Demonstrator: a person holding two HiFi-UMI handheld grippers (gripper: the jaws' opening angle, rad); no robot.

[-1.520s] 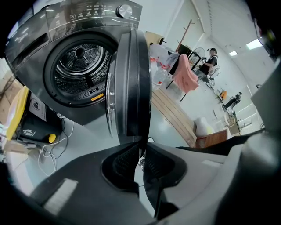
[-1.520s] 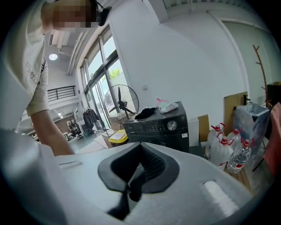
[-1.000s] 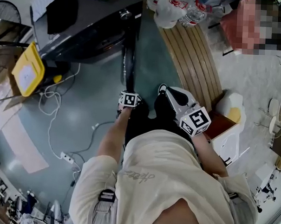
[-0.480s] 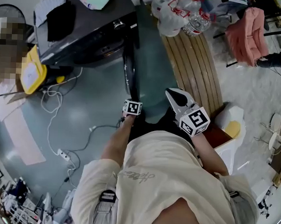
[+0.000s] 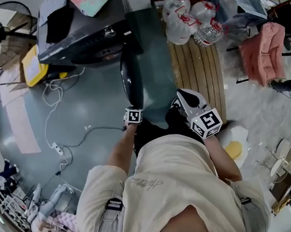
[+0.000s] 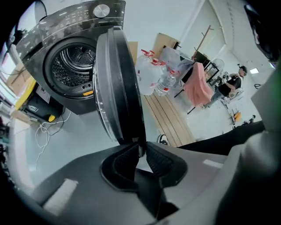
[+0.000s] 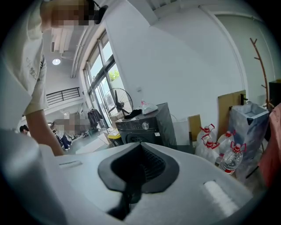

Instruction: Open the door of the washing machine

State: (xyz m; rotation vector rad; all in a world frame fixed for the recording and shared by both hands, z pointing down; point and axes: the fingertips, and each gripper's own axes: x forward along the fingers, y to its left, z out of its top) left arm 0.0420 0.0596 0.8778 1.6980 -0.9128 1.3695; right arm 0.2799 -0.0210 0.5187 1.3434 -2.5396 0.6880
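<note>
The left gripper (image 6: 140,148), in the person's left hand and pointing steeply down, is clamped on the near edge of the washing machine door (image 6: 116,83). The door's dark rim runs straight down into the narrow gap between the two ridged pads. The point of contact is small and in shadow, so the pads appear to press on the rim rather than plainly showing it. The grip is on the free edge, far from the hinge, probably because that gives the easiest swing.

The round door stands well open, edge-on to the person, swung out from the front of the washing machine (image 6: 66,57) at far left. The steel drum (image 6: 70,66) shows bare in the round opening. Seen from the head, the door reaches from the machine toward the person's feet, above a grey-green floor (image 5: 87,115) where white cables (image 5: 54,104) trail at left.

The right gripper (image 7: 140,149) has its jaws together with nothing between them. It is held to the right of the door, aimed almost level across the room, likely kept aside so the door can swing freely.

Water bottles (image 5: 188,19) and a strip of wooden slats (image 5: 198,72) lie far right, out of the door's path. Judging by the door's angle, the task looks nearly complete.
</note>
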